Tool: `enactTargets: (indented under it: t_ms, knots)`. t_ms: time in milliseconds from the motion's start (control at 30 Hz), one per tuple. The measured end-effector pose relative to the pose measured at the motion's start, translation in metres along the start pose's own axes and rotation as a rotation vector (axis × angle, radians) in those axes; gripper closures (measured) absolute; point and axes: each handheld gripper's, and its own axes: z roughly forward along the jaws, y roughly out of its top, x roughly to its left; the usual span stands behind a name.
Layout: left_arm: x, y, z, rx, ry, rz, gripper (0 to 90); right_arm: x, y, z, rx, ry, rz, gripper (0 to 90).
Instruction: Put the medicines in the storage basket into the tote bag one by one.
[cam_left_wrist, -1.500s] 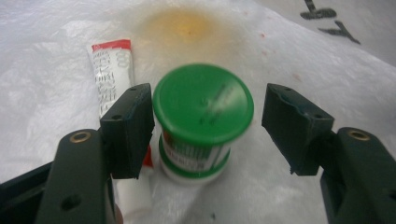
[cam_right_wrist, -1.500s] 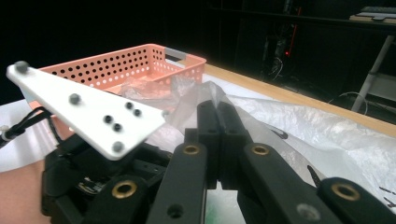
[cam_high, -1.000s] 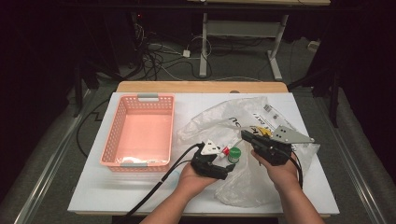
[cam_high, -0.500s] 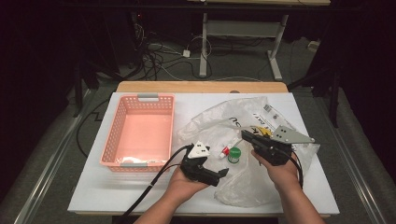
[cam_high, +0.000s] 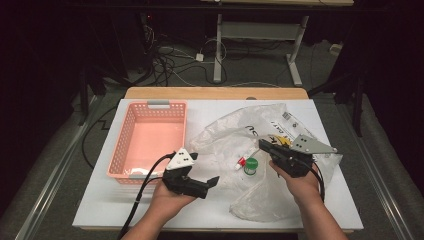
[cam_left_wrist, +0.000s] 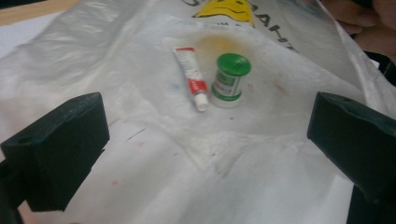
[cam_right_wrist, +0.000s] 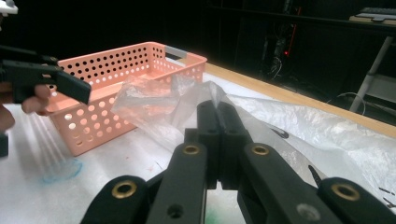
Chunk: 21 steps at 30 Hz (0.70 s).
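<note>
A clear plastic bag (cam_high: 235, 142) with black print lies spread across the white table (cam_high: 100, 210). Inside it, seen through the film, a small green-capped jar (cam_high: 251, 166) (cam_left_wrist: 229, 79) stands beside a red-and-white tube (cam_high: 240, 162) (cam_left_wrist: 191, 77). My left gripper (cam_high: 210, 185) (cam_left_wrist: 205, 144) is open, its jaws wide apart, pointing at the two from a short distance to their left. My right gripper (cam_high: 262, 145) (cam_right_wrist: 217, 114) is shut on a raised fold of the bag (cam_right_wrist: 177, 100), just right of the jar.
An empty pink perforated basket (cam_high: 150, 140) (cam_right_wrist: 116, 88) stands on the left half of the table, close to the left hand. The bag's crumpled film reaches the table's front edge at the right. Cables and desk legs lie on the floor beyond.
My left gripper has drawn back to the left and toward the person, away from the jar and tube, still open. The right gripper has held the bag fold without moving.
</note>
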Motion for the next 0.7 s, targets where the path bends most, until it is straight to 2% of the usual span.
enactTargets:
  t_ms: [233,367,500,700]
  knots:
    - [0.023,-0.013,-0.030,-0.005,0.087,-0.031,0.0,0.000,-0.001,0.000,0.001,-0.001,-0.002,90.0]
    - [0.038,-0.022,-0.047,-0.009,0.157,-0.051,0.0,0.001,-0.001,0.001,0.004,0.000,0.001,90.0]
    - [0.052,-0.031,-0.061,-0.018,0.202,-0.089,0.2,0.000,0.000,0.001,0.003,-0.001,0.000,90.0]
    - [0.063,-0.041,-0.072,-0.030,0.240,-0.133,6.2,-0.001,-0.001,0.000,0.000,-0.006,0.005,90.0]
